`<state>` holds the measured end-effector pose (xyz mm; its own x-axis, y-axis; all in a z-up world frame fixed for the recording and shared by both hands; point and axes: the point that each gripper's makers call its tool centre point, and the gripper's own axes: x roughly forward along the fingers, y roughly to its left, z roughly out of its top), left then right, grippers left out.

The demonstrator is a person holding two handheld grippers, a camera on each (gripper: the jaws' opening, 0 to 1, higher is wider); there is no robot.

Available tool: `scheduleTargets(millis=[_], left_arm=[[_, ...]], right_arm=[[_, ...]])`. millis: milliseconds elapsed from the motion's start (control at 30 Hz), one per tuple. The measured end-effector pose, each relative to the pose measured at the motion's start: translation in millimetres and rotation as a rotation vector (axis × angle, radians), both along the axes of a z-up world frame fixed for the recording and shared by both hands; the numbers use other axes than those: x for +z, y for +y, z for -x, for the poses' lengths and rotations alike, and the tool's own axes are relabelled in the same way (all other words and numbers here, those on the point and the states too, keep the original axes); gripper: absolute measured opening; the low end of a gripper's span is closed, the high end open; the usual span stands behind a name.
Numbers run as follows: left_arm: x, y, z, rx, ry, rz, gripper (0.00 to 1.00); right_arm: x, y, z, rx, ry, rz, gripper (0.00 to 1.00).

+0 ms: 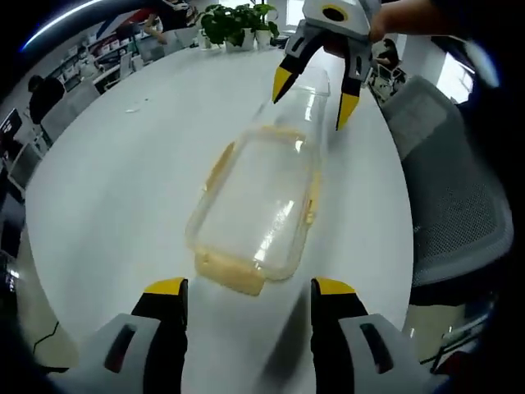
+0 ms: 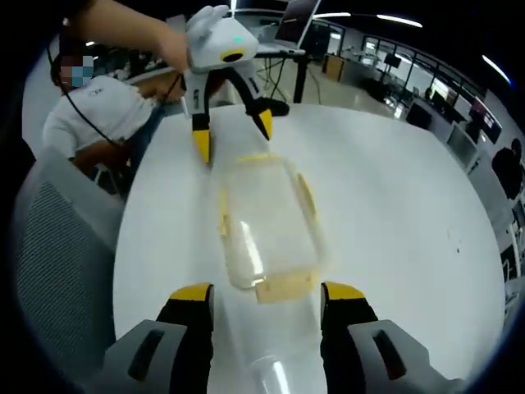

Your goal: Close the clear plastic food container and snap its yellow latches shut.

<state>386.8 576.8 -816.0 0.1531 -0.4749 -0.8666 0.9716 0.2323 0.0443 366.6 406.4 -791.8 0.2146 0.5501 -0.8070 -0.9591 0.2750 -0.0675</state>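
Clear plastic, long and rounded at the corners, forms the food container (image 1: 256,205) lying on a white table (image 1: 115,180) between two hand-held grippers. Its lid appears to sit on top already, though the glare makes it hard to tell whether it is fully seated. Nothing can be seen inside; the container looks empty.

Yellow latches run along its edges. In the left gripper view, one end latch (image 1: 232,276) lies just ahead of the left gripper (image 1: 250,287), whose yellow-tipped jaws are spread wide and grip nothing. Side latches (image 1: 312,197) show along the long edges and seem to stand out from the walls, so they are probably not yet snapped.

The right gripper (image 1: 316,97) hangs over the far end of the container, its jaws also spread apart and empty. In the right gripper view, the nearest end latch (image 2: 283,286) sits between its own jaws.

The step in hand looks like the latching stage. The next move likely calls for one gripper to steady the container while the other presses a latch down against the wall until it clicks.

A grey office chair (image 1: 447,189) stands beside the table, and potted plants (image 1: 238,23) sit at its far edge.
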Motion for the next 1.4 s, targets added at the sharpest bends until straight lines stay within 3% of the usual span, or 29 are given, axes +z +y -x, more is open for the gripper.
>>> scheduleTargets(millis=[833, 1400], left_arm=[[-6.7, 0.8, -18.8, -0.109, 0.015, -0.081, 0.60], [-15.8, 3.4, -13.5, -0.169, 0.045, -0.120, 0.58]], right_arm=[[-16.2, -0.2, -11.8, 0.061, 0.045, 0.100, 0.47], [-36.1, -3.4, -8.2, 0.130, 0.082, 0.204, 0.47]])
